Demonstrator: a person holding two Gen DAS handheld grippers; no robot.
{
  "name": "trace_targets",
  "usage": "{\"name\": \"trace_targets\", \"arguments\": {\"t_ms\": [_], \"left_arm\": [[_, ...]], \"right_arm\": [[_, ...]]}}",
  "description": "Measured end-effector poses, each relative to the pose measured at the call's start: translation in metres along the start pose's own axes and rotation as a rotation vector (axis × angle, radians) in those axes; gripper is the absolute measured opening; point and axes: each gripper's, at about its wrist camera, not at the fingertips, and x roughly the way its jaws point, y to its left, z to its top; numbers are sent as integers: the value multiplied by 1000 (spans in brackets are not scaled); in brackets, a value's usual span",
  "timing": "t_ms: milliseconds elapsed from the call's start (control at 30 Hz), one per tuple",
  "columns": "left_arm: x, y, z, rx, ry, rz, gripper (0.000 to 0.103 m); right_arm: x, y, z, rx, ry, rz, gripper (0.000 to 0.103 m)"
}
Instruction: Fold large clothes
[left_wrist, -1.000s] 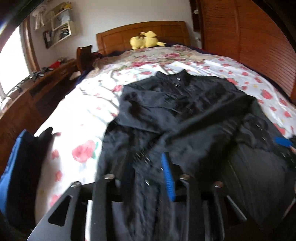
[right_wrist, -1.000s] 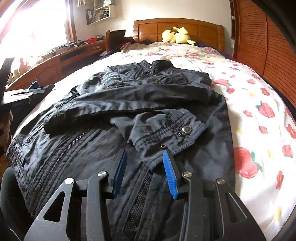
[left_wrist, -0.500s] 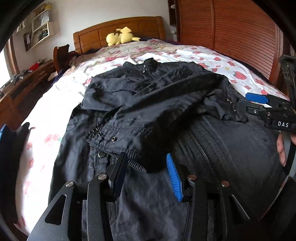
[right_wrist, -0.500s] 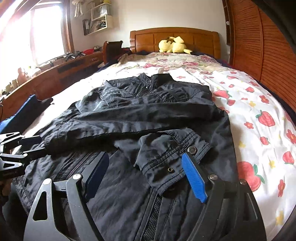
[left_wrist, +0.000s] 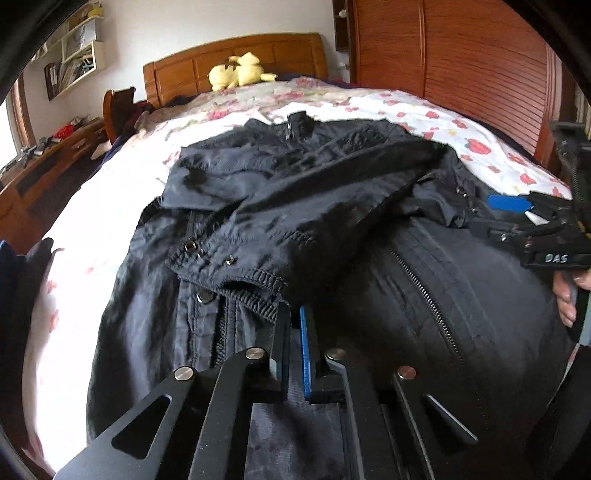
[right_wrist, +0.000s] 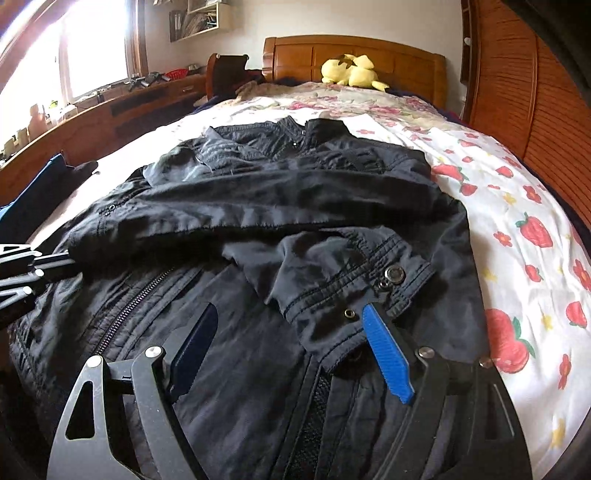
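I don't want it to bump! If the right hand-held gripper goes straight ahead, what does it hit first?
Probably the sleeve cuff of the black jacket. The open right hand-held gripper points right at it, though depth is hard to judge.

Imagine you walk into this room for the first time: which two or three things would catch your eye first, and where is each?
The black jacket dominates, spread across the near half of the bed, both sleeves folded over its front. Next comes the strawberry and flower bedsheet beneath it, then the yellow plush toy against the wooden headboard.
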Motion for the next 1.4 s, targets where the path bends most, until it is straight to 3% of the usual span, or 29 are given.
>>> {"name": "trace_targets", "arguments": {"t_ms": [267,467,667,967,1033,1167,1400], "left_arm": [[-38,24,-3,-57,-70,39,4],[-64,54,-25,-130,-86,61,4],[-78,68,-51,-97,-72,121,4],[-89,79,-70,-102,-69,97,4],[-90,81,-72,-101,-65,87,4],[-89,85,-78,-105,-50,67,4],[-86,91,-86,-132,-35,55,4]], "right_arm": [[7,0,0,2,21,-11,82],[10,4,-1,-14,27,-31,82],[15,5,-1,-4,36,-70,82],[16,9,-2,-19,57,-152,82],[7,10,-5,-24,61,-158,82],[-27,3,-24,23,73,-71,82],[-77,-31,-69,28,118,-172,82]]}}
